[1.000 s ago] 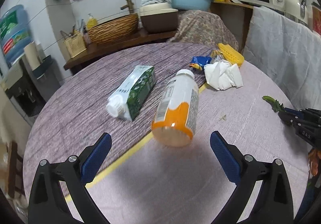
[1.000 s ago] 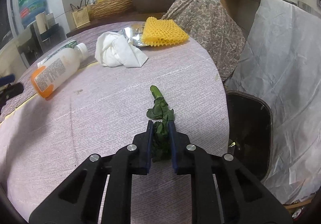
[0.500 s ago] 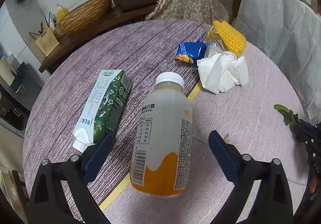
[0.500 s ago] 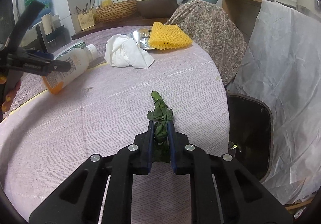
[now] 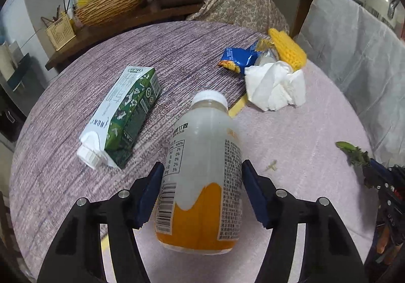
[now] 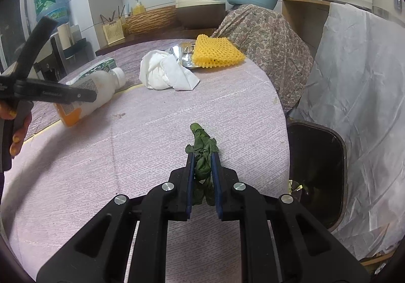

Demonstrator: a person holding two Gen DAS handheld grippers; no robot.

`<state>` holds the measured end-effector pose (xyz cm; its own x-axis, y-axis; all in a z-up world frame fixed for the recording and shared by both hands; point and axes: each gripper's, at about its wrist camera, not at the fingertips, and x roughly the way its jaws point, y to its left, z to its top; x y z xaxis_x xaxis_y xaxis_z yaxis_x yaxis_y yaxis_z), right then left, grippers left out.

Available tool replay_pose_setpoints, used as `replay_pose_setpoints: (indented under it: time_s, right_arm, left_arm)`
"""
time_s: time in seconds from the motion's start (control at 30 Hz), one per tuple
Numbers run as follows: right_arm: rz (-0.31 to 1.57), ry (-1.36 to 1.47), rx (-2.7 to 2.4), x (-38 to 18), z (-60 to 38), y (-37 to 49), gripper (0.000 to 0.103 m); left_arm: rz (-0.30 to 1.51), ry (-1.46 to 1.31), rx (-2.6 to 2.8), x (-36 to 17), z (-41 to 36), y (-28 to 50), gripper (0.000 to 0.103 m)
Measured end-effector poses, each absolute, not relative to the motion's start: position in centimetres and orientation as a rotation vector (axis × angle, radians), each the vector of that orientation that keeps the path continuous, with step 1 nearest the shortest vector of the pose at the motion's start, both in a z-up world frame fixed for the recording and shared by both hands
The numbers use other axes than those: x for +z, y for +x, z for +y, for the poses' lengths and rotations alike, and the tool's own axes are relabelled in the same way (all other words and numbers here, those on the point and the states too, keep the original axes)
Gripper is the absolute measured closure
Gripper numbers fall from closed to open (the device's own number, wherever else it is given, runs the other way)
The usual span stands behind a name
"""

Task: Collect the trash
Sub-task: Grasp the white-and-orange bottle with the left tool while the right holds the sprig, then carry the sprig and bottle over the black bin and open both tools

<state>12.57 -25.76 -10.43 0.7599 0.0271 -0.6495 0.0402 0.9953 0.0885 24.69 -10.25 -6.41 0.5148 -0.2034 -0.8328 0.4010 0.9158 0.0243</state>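
Round table (image 6: 152,156) edge curved off beside the black bin (image 6: 316,174), which stood open just past it; bare cloth lay between the two grippers. Left gripper (image 5: 201,179) jaws were closing around the smooth plastic bottle (image 5: 202,181), lying on its side, blue pads at its label. Right gripper (image 6: 202,164) was clamped on limp green leaves (image 6: 202,146) above the cloth. Green carton (image 5: 124,113), crumpled tissue (image 5: 273,88), yellow foam net (image 6: 215,52) lay farther back
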Motion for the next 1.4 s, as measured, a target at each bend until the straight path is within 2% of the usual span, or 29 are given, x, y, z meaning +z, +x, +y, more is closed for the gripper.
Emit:
replay_pose_setpoints:
  time_s: [0.67, 0.93, 1.13, 1.27, 1.4]
  right_arm:
    - [0.62, 0.153, 0.017, -9.3, -26.4, 9.1, 0.09]
    - [0.571, 0.162, -0.026, -8.0, -28.1, 7.7, 0.091]
    - [0.521, 0.199, -0.136, -6.8, -32.9, 6.5, 0.091]
    - [0.541, 0.231, -0.231, -8.0, -37.3, 6.6, 0.091]
    - [0.613, 0.274, -0.283, -11.7, -40.9, 7.8, 0.09]
  left_arm:
    - [0.824, 0.084, -0.531, -5.2, -14.0, 17.5, 0.042]
    - [0.816, 0.041, -0.61, -4.7, -17.9, 17.0, 0.043]
    - [0.792, 0.04, -0.687, -3.9, -22.5, 16.7, 0.043]
    - [0.785, 0.051, -0.736, -3.5, -25.6, 16.7, 0.043]
    - [0.783, 0.074, -0.776, -3.5, -29.2, 16.6, 0.042]
